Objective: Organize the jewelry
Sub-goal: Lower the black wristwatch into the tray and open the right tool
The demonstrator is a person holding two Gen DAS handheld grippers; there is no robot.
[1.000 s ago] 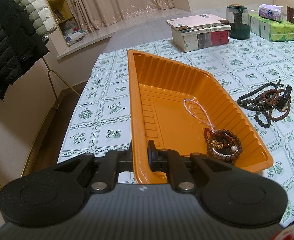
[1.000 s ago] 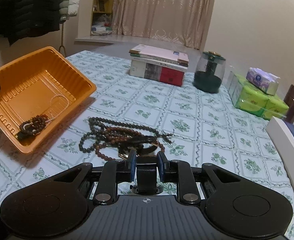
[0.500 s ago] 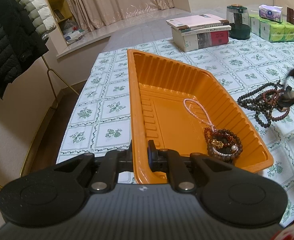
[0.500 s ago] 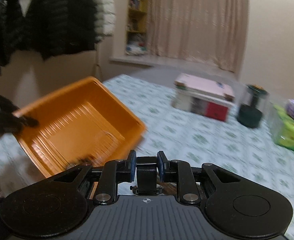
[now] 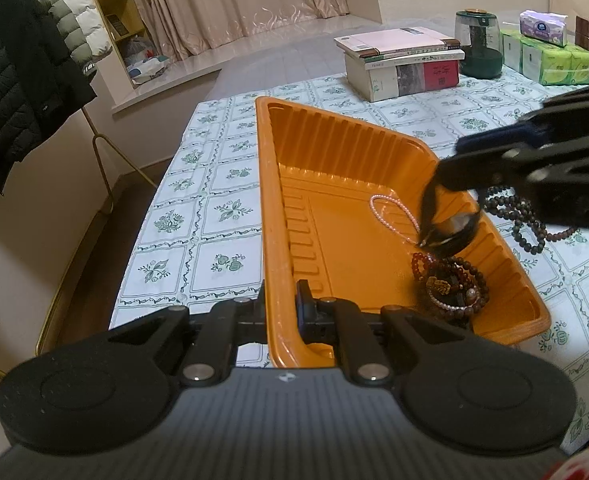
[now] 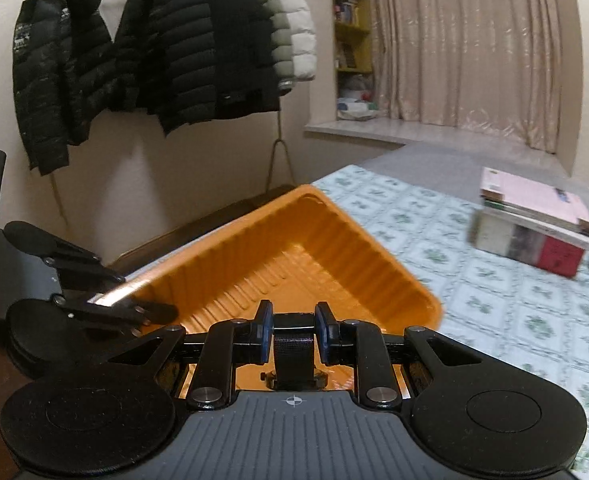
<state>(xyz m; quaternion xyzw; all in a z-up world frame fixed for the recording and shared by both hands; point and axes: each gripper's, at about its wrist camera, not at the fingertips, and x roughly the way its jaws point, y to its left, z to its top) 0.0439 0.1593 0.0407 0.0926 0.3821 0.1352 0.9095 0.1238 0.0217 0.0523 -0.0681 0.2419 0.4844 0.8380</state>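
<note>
Two grippers share work: left gripper, fingers clamped on tray rim, steadies it; right gripper, fingers pinching watch, hangs above tray.

Glossy ribbed orange plastic tray; smooth printed tablecloth; matt black woven-strap watch.

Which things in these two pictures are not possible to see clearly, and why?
- Watch, left view: blurred; its face unreadable.
- Watch, right view: only its strap shows; the right claw hides the rest.
- Beads on the table, left view: partly behind the right claw.
- Book titles: blurred.
</note>
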